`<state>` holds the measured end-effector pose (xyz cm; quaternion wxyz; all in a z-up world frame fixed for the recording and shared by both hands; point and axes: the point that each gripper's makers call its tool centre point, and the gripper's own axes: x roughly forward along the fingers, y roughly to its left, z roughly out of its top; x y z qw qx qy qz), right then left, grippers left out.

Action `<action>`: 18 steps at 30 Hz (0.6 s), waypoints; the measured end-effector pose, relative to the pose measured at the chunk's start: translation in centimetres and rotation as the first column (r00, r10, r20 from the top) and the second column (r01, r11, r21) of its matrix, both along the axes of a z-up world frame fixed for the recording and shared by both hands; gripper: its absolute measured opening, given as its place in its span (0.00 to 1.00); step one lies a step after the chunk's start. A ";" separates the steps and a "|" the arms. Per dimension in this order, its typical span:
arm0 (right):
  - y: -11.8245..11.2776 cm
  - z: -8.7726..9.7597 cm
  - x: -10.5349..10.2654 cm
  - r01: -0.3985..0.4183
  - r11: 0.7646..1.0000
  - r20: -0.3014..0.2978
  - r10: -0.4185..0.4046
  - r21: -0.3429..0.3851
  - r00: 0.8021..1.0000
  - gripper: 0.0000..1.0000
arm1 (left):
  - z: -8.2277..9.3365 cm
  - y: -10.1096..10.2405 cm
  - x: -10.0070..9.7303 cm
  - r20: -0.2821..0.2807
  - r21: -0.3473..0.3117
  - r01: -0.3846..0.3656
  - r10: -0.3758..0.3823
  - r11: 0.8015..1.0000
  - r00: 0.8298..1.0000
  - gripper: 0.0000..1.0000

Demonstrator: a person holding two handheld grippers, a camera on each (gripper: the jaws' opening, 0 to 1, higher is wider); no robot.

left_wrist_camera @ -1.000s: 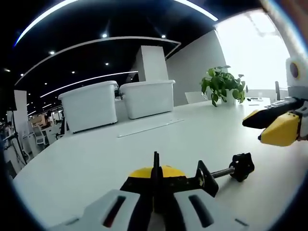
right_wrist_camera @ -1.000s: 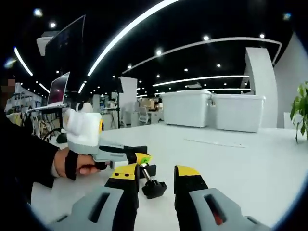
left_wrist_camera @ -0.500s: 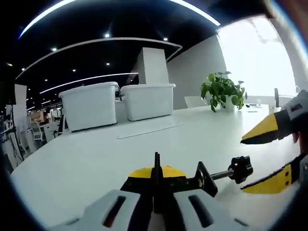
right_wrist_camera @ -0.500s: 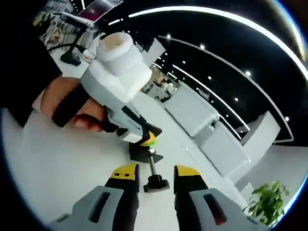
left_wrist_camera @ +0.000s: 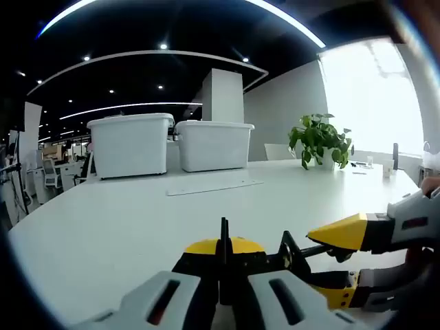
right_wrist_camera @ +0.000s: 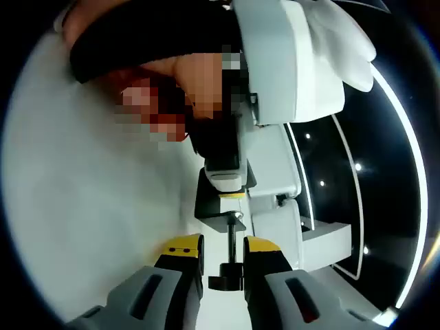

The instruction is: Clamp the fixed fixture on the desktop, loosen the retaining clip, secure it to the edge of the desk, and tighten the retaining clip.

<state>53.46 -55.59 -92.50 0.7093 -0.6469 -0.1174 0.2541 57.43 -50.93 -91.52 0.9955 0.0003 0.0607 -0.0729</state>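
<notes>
In the left gripper view, the left gripper [left_wrist_camera: 223, 292] has its two grey, yellow-tipped fingers [left_wrist_camera: 161, 302] pressed together on the flat black body of the black metal screw clamp [left_wrist_camera: 251, 260], which sits low over the white bench [left_wrist_camera: 137, 220]. The clamp's threaded screw runs off to the right toward its black knob [left_wrist_camera: 338, 253]. The right gripper [left_wrist_camera: 337, 265] reaches in from the right, its yellow-tipped fingers apart, one above and one below the screw's knob end. Farther back on the bench stand two white plastic storage bins [left_wrist_camera: 172, 144] and a green potted plant [left_wrist_camera: 320, 137].

In the right gripper view, the right gripper's fingers [right_wrist_camera: 182, 258] stand slightly parted on either side of the screw, with the knob [right_wrist_camera: 225, 280] between them; whether they touch it I cannot tell. Above, the left gripper grips the clamp's body over the bench.
</notes>
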 end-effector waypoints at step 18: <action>0.9 0.6 1.1 0.065 0.996 0.169 -0.054 -0.059 0.984 0.04 | -0.1 0.2 -0.4 -0.014 -0.016 -0.004 0.004 1.000 1.000 0.03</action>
